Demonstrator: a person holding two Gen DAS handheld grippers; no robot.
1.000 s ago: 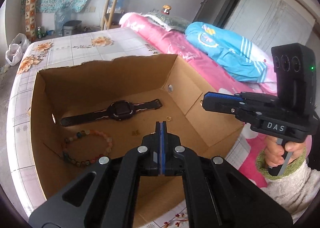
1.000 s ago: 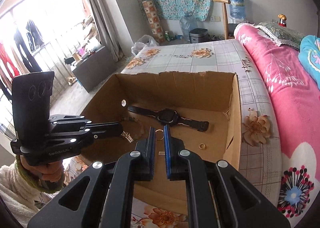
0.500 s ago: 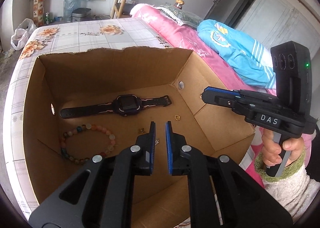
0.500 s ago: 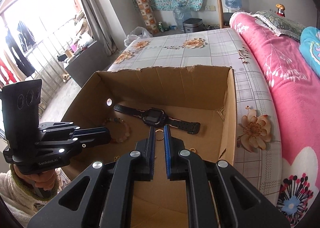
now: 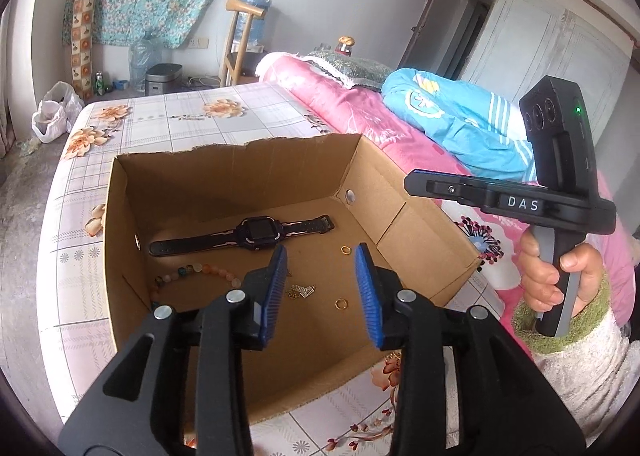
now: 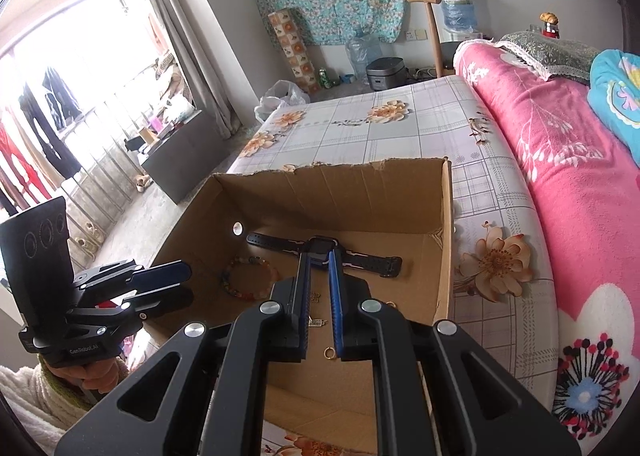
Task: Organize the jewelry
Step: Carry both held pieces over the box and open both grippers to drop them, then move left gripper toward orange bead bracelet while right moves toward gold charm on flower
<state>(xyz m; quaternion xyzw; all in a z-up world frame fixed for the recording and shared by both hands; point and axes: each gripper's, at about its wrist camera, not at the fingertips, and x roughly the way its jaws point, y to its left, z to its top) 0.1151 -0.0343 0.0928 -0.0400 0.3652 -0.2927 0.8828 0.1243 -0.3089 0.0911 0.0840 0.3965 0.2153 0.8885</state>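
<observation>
Left claw just opening, empty, right claw near-closed, empty

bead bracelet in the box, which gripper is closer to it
Left. The left gripper hangs over the box floor just right of the bead bracelet, jaws just opened and empty. The right gripper is held out past the cardboard box's far right wall.

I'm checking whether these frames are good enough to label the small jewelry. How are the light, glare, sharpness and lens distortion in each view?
Left wrist view: even daylight, sharp, no glare; the gold ring in the cardboard box reads clearly, edges bow from the fisheye. Right wrist view: the window is blown out white, yet the box floor stays readable; the watch is partly hidden behind the right gripper.
</observation>
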